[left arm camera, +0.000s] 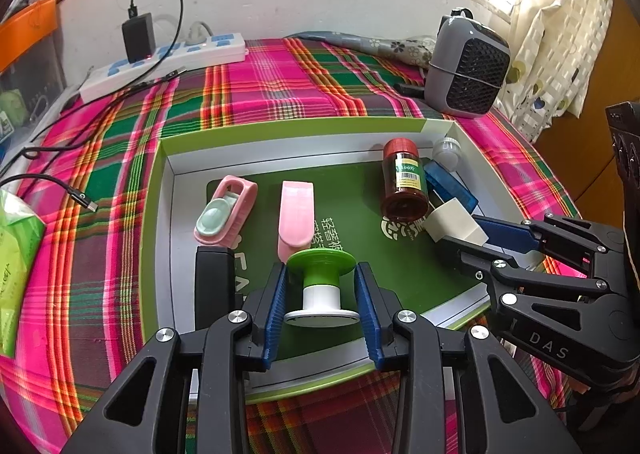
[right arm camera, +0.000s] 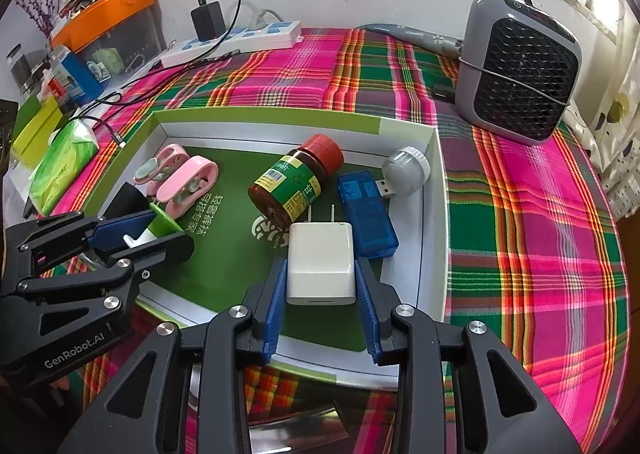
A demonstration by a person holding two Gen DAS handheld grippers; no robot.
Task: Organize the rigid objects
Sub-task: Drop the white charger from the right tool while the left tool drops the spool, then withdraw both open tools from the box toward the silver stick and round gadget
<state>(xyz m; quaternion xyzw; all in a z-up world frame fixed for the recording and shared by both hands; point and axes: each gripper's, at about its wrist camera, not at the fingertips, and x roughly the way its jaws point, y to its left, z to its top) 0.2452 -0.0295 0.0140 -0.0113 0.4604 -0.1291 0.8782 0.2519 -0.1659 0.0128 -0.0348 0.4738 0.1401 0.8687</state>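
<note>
Grippers both loaded, over green-rimmed tray point(right arm camera: 264, 119) on plaid cloth point(right arm camera: 520, 214).

Left gripper point(left arm camera: 321, 294) pinches green-and-white spool point(left arm camera: 321, 286) between its blue pads, at 6 o'clock of tray in left view. Right gripper point(right arm camera: 320, 286) pinches white plug charger point(right arm camera: 321, 268), prongs pointing to 12. Brown red-capped bottle point(right arm camera: 296, 180) lies on its side at 11 from charger, blue USB tester point(right arm camera: 366, 210) at 1, touching charger. Two pink clips point(left arm camera: 256, 210) at 11 from spool.
</note>
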